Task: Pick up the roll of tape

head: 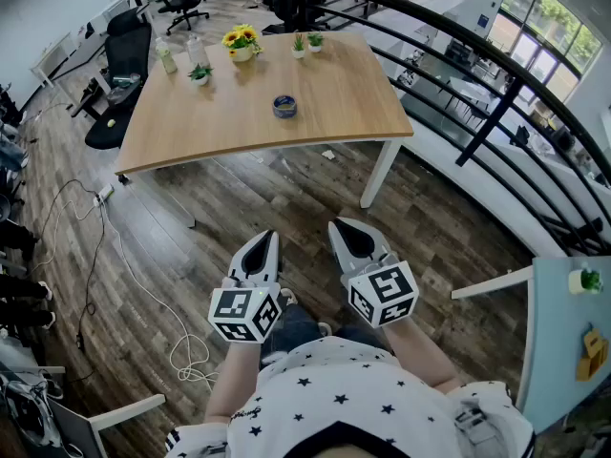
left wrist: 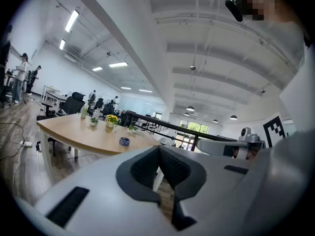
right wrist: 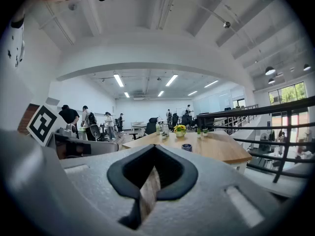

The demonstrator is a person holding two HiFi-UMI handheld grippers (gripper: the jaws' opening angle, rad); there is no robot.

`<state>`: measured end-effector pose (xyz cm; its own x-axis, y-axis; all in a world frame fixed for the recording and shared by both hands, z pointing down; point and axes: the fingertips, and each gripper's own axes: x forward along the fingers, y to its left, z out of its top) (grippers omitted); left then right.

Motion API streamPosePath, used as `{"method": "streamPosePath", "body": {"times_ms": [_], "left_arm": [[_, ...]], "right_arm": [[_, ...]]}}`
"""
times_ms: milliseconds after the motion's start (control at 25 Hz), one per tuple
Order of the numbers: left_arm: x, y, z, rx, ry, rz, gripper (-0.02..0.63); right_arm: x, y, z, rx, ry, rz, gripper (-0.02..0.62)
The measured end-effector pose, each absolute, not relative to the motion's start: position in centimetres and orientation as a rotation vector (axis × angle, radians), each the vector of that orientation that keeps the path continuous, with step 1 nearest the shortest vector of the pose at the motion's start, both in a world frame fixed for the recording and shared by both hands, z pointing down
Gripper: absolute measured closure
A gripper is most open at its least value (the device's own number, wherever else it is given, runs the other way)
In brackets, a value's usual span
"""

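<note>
Underfoot, a dark plank floor [head: 286, 208] is seen across most of the head view. A light wooden table [head: 334, 103] on white legs is set well ahead of the person, and a black railing [head: 496, 93] is run past its right side. A black office chair [head: 124, 65] is parked at the table's left end.

Nearer, the left gripper [head: 271, 239] and the right gripper [head: 340, 227] are held side by side over the floor, apart from each other and far short of the table. Both pairs of jaws are pressed together, and nothing is pinched in either.

A white cable [head: 186, 351] is looped on the floor to the left of the grippers.

On the table's far edge a pot of yellow flowers [head: 241, 44] is placed, with two bottles [head: 167, 57] to its left and small green plants [head: 200, 72] around it.

The roll of tape [head: 284, 106], blue, is laid flat near the middle of the tabletop, alone and clear of the plants. It is untouched by either gripper.
</note>
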<state>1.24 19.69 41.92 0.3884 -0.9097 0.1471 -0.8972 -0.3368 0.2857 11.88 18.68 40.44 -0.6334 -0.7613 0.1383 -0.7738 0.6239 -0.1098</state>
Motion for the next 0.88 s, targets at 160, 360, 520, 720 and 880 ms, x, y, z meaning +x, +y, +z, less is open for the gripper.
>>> {"method": "streamPosePath", "body": {"times_ms": [160,360,520,720,880], "left_arm": [[1.6,20.6,41.5,2.333,-1.574,-0.054,0.603],[2.0,21.3,41.3,2.335,-1.591,-0.039,0.603],[2.4,21.5,41.5,2.334,-1.595,-0.026,0.601],[2.7,21.2,41.5,2.338,-1.584,-0.015,0.581],[2.9,20.8,41.7,2.345,-1.582,0.000,0.544]], "right_arm": [[12.3,19.5,40.1,1.321,-2.756,0.240,0.590],[12.7,20.0,40.4,1.319,-2.750,0.279,0.589],[12.9,20.3,41.0,1.305,-2.746,0.290,0.589],[13.2,19.9,41.0,1.305,-2.747,0.295,0.578],[13.5,19.2,41.0,1.299,-2.752,0.299,0.561]]}}
